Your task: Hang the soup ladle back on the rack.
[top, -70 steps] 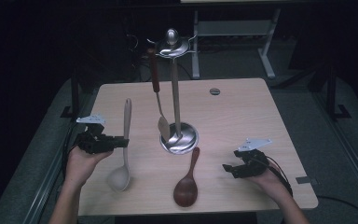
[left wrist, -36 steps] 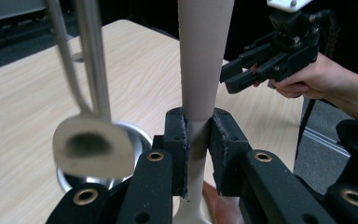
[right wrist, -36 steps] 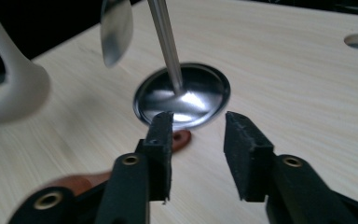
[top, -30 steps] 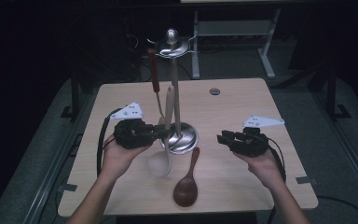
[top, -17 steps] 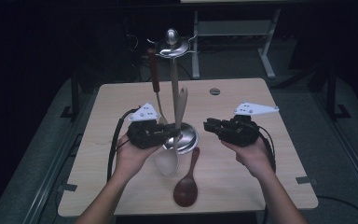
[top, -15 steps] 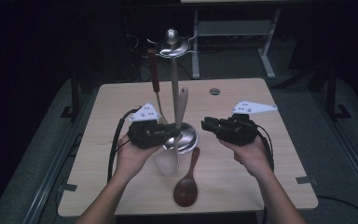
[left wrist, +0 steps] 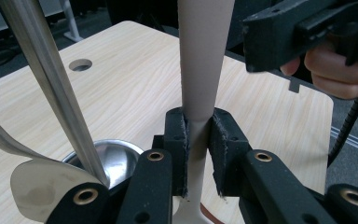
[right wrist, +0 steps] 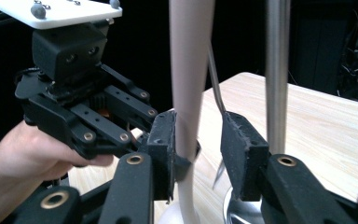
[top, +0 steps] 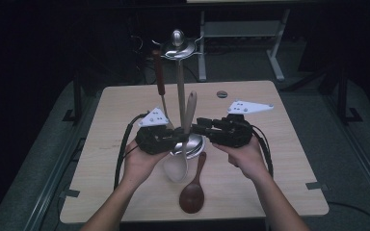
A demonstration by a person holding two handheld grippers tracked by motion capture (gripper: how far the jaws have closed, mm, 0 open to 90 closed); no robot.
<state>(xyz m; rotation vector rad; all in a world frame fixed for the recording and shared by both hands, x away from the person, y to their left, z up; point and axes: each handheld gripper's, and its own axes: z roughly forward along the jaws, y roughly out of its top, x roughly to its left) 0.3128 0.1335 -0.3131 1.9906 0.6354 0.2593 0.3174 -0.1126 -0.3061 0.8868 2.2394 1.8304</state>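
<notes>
A beige spoon (top: 188, 113) stands nearly upright in front of the metal utensil stand (top: 179, 72), its bowl low over the table. My left gripper (left wrist: 198, 140) is shut on its handle (left wrist: 204, 56). My right gripper (right wrist: 198, 149) is open, with one jaw on each side of the same handle (right wrist: 186, 79); its left pad (right wrist: 164, 149) sits against the handle and the right pad is apart. In the high view both grippers, left (top: 173, 138) and right (top: 198, 128), meet at the stand's base (top: 195, 146).
A dark brown wooden spoon (top: 193, 191) lies on the table (top: 279, 163) near the front edge. A utensil with a reddish handle (top: 160, 77) hangs from the stand; its shiny blade (left wrist: 42, 184) is beside my left jaws. A round hole (top: 221, 94) sits at the table's back.
The left gripper has lifted the beige spoon off the table and brought it upright to the stand. The right gripper moved in from the right until its open jaws straddle the handle.
</notes>
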